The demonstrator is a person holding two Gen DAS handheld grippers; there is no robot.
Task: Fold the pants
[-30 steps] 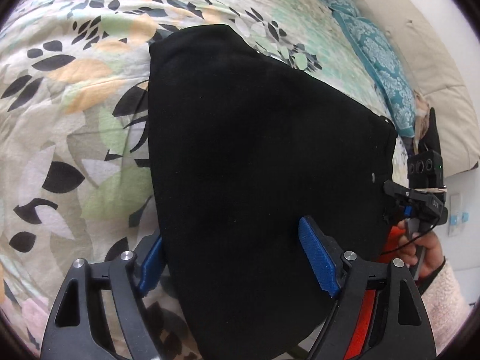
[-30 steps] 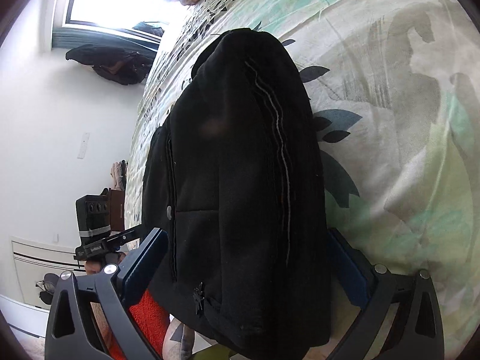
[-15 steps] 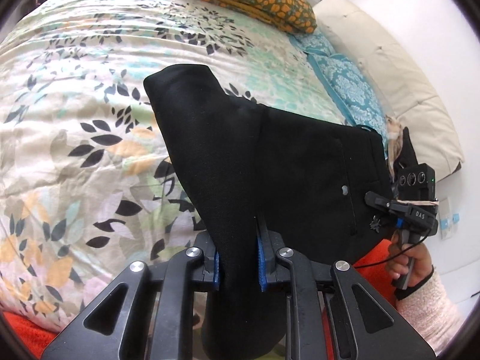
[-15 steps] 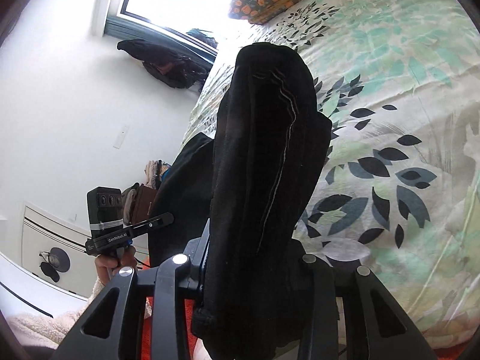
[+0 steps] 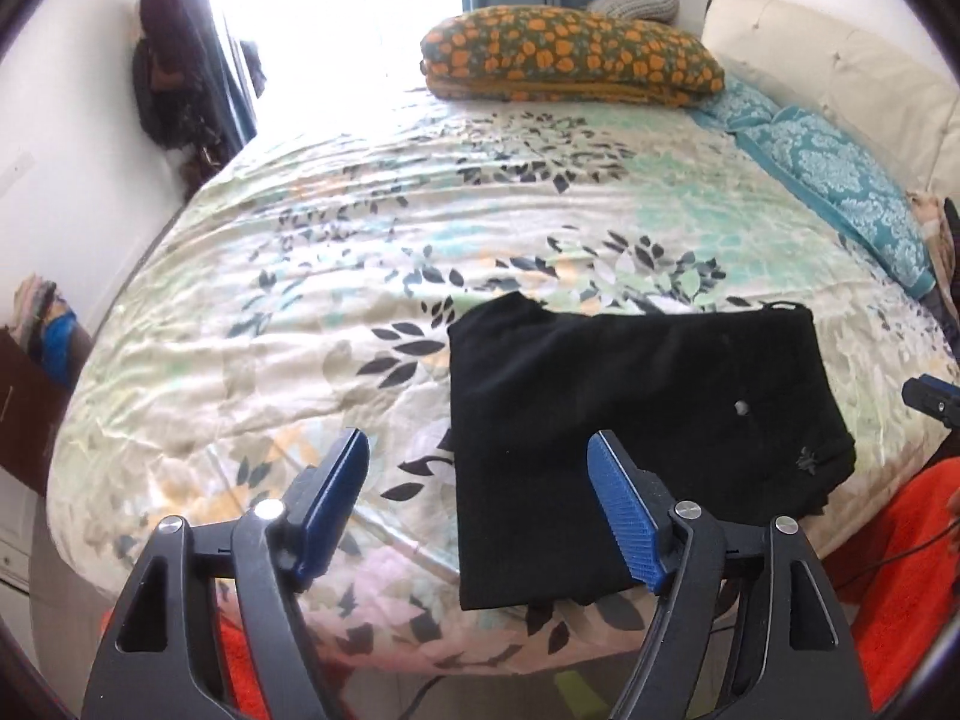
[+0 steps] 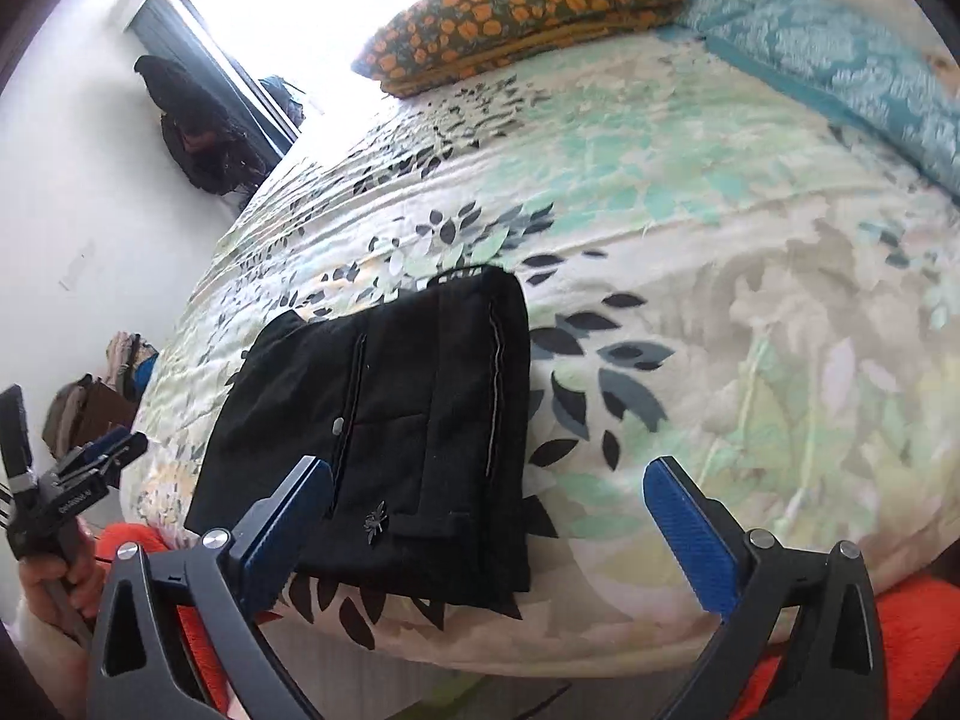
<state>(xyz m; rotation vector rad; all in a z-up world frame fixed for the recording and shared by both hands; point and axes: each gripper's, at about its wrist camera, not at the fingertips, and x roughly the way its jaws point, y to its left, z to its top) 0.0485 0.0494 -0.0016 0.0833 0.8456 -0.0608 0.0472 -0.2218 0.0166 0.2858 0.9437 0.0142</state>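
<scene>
Pants (image 5: pixel 630 438), black and folded into a compact rectangle, lie flat on the near edge of the bed (image 5: pixel 300 312) in the left wrist view, right of centre. The left hand-held gripper (image 5: pixel 477 510) hangs above the bed edge, fingers spread apart, holding nothing. A pillow (image 5: pixel 570 63) sits far. In the right wrist view, the pants (image 6: pixel 390 438) lie near left; the right hand-held gripper (image 6: pixel 489 531) is spread wide, empty.
</scene>
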